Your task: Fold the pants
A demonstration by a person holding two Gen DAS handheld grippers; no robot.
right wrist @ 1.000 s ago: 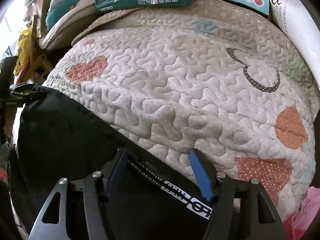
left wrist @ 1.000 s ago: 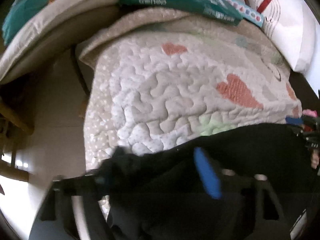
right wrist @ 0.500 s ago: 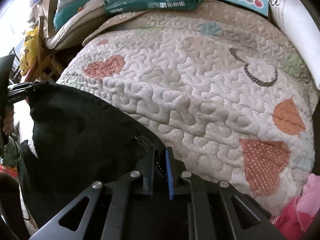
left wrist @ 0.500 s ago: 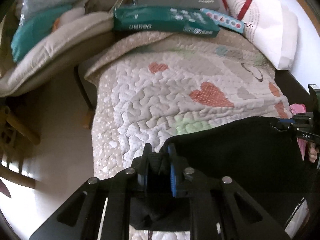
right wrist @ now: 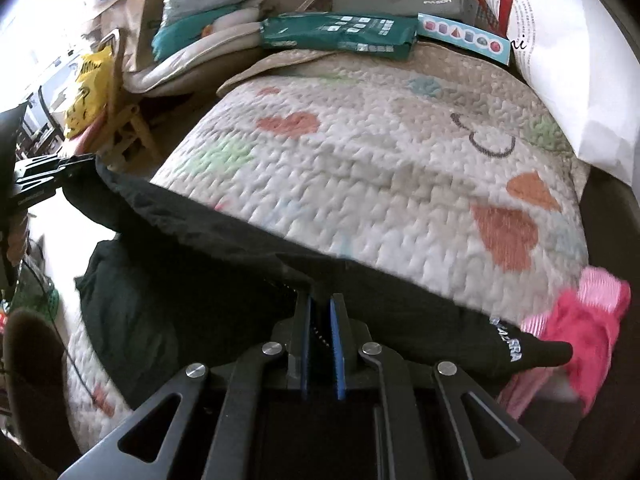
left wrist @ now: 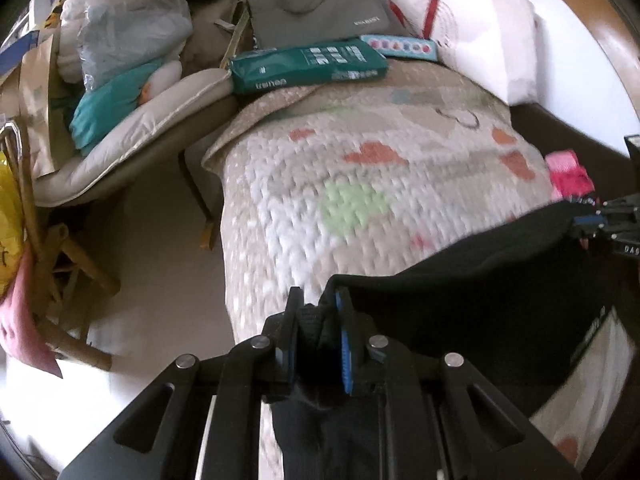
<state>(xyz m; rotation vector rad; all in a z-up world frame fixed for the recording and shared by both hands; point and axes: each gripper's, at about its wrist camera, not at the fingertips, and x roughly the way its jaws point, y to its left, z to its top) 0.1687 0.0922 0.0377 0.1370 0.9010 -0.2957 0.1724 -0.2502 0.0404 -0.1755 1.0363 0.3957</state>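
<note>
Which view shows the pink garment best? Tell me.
The right wrist view: the pink garment lies large at the quilt's near right edge, touching the black pants. The left wrist view shows it only small, far right.

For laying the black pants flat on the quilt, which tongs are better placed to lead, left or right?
Probably neither alone. The left tongs and the right tongs are each shut on an edge of the black pants, stretched between them over the quilt. Both should carry it forward together.
</note>
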